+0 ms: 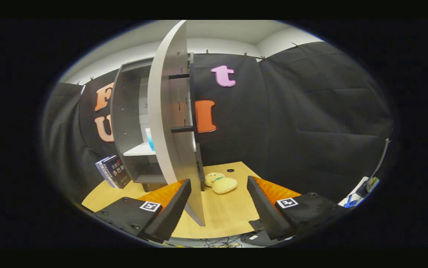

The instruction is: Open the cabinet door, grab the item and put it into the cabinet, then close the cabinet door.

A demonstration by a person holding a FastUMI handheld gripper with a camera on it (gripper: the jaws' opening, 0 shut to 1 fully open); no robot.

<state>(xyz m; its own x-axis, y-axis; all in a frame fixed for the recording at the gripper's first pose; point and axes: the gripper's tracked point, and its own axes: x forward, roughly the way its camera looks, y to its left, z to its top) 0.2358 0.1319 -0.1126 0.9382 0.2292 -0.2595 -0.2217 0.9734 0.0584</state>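
While your gripper hovers low over the pale wooden table, its jaws stand spread apart and grasp nothing; the lower edge of the open grey cabinet door reaches down between them, close to the left finger, though contact there cannot be told; just beyond the jaws a cream plush toy lies on the table, right of the door; farther back stands the grey cabinet, its white shelf exposed; dark blue books lean at its left side.
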